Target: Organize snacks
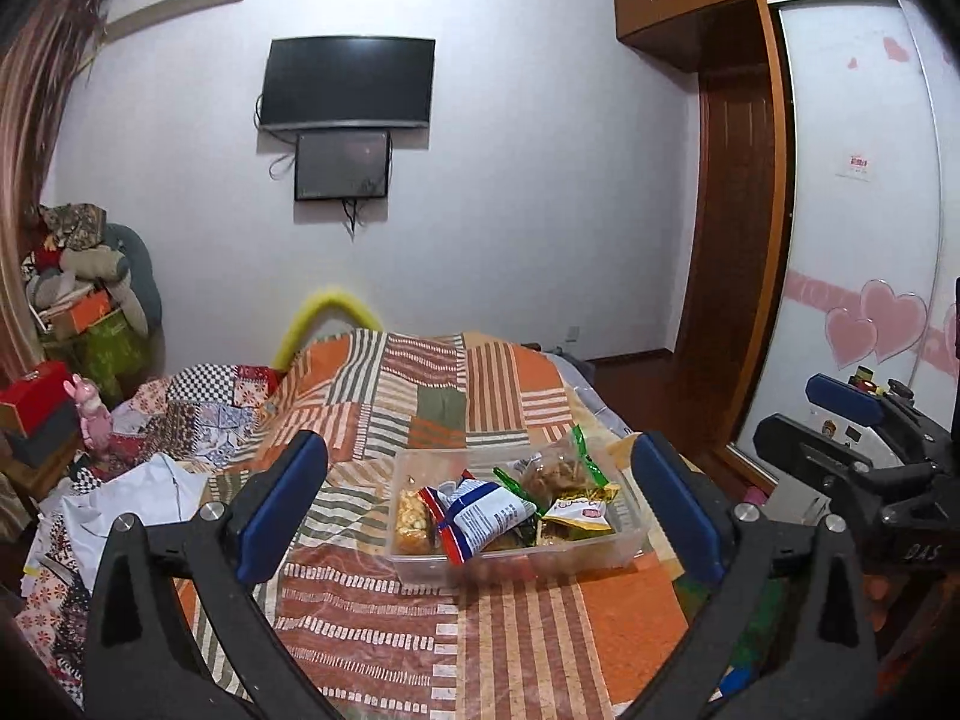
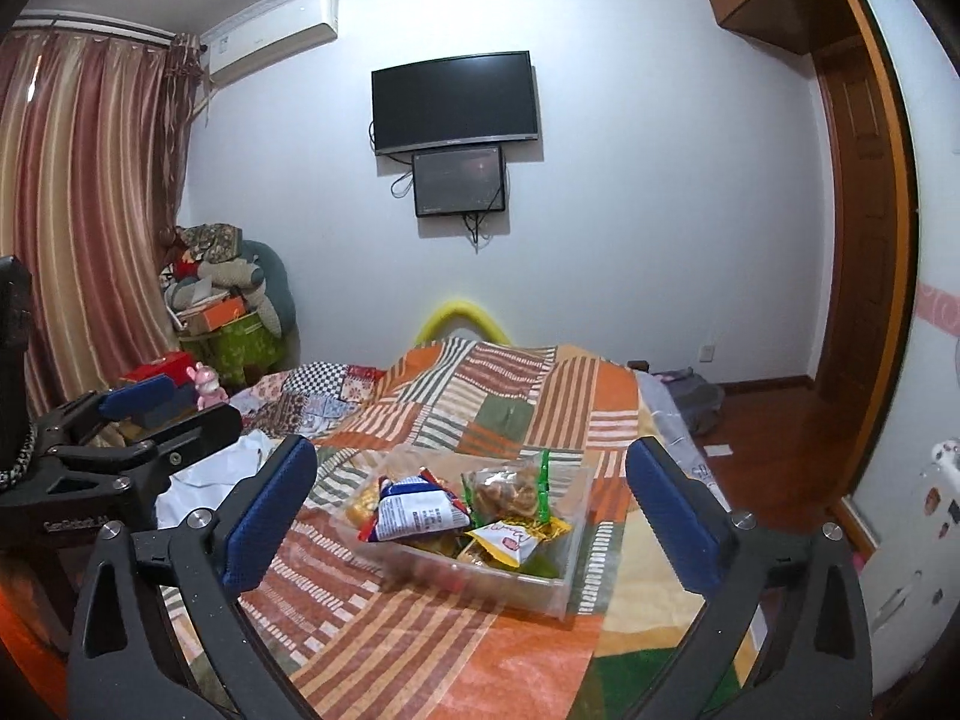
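A clear plastic box (image 1: 624, 549) sits on the patchwork bedspread (image 1: 384, 612) and holds several snack packets: a blue-and-white one (image 1: 483, 513), a green-edged bag of brown snacks (image 1: 558, 468), a yellow one (image 1: 579, 513) and an orange-filled one (image 1: 411, 519). The box also shows in the right wrist view (image 2: 540, 591), with the blue-and-white packet (image 2: 414, 516) and the green-edged bag (image 2: 507, 489). My left gripper (image 1: 480, 510) is open and empty, hovering in front of the box. My right gripper (image 2: 471, 516) is open and empty, also before the box.
The bed's right edge drops to a wooden floor (image 2: 774, 438). A wardrobe with sliding doors (image 1: 858, 228) stands at the right. Piled clothes and boxes (image 2: 222, 306) sit at the back left. White cloth (image 1: 144, 498) lies on the bed's left. A TV (image 1: 348, 84) hangs on the wall.
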### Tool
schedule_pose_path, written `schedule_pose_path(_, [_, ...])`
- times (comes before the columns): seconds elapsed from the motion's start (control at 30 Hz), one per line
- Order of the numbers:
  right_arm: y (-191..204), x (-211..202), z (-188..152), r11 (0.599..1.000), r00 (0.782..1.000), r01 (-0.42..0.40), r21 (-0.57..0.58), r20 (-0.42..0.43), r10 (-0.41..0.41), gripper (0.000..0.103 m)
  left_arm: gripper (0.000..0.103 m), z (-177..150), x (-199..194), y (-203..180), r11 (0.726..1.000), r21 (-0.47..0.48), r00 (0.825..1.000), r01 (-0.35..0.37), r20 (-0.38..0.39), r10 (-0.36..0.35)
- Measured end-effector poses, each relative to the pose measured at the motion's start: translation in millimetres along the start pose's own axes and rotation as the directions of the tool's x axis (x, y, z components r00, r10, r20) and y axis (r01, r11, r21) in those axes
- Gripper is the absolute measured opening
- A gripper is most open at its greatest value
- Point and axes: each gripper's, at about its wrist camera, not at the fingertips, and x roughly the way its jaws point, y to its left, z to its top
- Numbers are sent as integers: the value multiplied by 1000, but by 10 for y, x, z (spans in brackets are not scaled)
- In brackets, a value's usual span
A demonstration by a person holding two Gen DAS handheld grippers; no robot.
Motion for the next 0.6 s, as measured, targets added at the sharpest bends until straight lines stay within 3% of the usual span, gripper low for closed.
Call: schedule_pose_path(0.6, [18, -100, -93, 1000, 1000, 3, 20, 15, -3, 103, 103, -100, -138, -50, 1000, 4, 1000, -1, 17, 0])
